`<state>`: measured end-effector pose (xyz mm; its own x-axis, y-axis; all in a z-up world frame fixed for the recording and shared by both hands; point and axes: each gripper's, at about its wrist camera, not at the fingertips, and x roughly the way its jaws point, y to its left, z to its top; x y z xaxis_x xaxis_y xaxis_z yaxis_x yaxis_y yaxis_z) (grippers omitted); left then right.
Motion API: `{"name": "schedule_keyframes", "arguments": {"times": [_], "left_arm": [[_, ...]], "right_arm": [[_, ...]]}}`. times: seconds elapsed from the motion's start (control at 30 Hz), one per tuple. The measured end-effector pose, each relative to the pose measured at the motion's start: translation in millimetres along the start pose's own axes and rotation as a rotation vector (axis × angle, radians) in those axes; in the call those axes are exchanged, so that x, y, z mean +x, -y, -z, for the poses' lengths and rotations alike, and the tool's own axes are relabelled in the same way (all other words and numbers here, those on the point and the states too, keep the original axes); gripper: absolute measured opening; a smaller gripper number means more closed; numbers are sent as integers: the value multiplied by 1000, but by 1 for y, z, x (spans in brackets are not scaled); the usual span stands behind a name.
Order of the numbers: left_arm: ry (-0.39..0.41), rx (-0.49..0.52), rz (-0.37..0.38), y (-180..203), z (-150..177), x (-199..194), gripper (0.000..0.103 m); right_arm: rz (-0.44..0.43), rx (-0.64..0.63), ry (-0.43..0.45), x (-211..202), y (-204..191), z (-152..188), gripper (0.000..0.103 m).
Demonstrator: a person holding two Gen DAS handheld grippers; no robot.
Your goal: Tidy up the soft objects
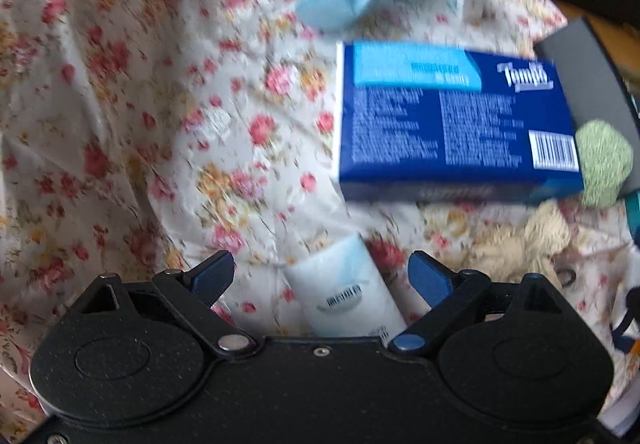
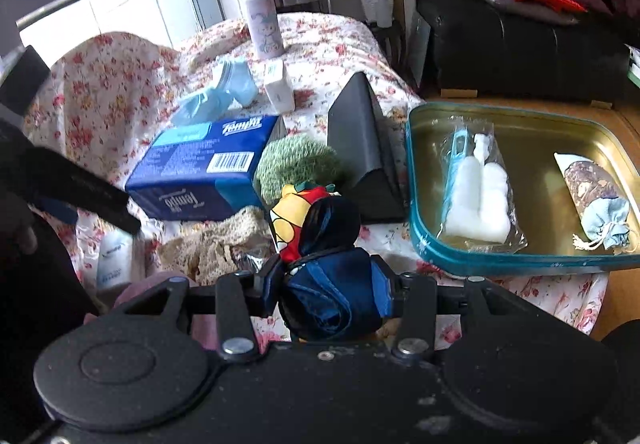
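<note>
My right gripper (image 2: pixel 326 284) is shut on a folded navy cloth bag (image 2: pixel 320 228) with a red and yellow print, held above the floral cloth (image 2: pixel 328 44). To its right stands a teal-rimmed gold tray (image 2: pixel 520 264) holding a bag of white cotton (image 2: pixel 480 196), a patterned pouch (image 2: pixel 588 180) and a light blue drawstring pouch (image 2: pixel 608 220). My left gripper (image 1: pixel 322 264) points down, open, with a white tube (image 1: pixel 344 296) lying between its fingers, untouched. A green knitted piece (image 2: pixel 296 164) and a cream crochet piece (image 2: pixel 216 240) lie by the blue tissue box (image 2: pixel 200 172).
A grey triangular box (image 2: pixel 360 148) stands between the tissue box and the tray. Light blue containers (image 2: pixel 224 96), a small white box (image 2: pixel 278 86) and a lavender bottle (image 2: pixel 262 16) sit further back. A black sofa (image 2: pixel 520 44) is beyond the tray.
</note>
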<state>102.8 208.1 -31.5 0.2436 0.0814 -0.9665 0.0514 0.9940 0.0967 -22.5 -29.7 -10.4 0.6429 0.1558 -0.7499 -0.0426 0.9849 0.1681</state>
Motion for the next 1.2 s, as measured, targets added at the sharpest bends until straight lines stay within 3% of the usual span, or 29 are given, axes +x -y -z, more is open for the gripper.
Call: {"name": "schedule_keyframes", "arguments": {"times": [0.1,0.17,0.23,0.27,0.37,0.43,0.6,0.7,0.87,1.0,1.17,1.2], "left_arm": [[-52,52,-17,7,1,8,88],[-83,105,-27,17,1,15,81],[-122,145,-32,25,1,22,66],[-136,155,-41,28,2,27,65],[-99,148,-51,27,0,22,57],[-67,125,-27,22,1,17,56],[10,34,-37,10,-3,3,55],[25,-43,0,-5,-7,-4,55],[34,-248,57,-46,-17,-10,55],[5,-395,52,-79,-33,0,55],[-35,-378,45,-98,-62,18,58],[-23,-339,34,-96,-65,15,64]], "right_arm": [[-21,29,11,-3,7,-2,45],[-28,44,11,-1,11,-3,45],[-30,56,12,0,15,-2,45],[-32,62,14,0,17,-3,45],[-37,73,32,-3,19,-4,43],[-46,75,53,-6,20,-5,37],[-30,39,50,-3,18,-6,36],[-26,37,38,-2,20,-4,36],[-12,46,19,0,23,-1,40],[-16,41,9,2,19,-1,40],[-22,9,8,2,8,-4,40],[-22,3,9,1,7,-4,40]]}}
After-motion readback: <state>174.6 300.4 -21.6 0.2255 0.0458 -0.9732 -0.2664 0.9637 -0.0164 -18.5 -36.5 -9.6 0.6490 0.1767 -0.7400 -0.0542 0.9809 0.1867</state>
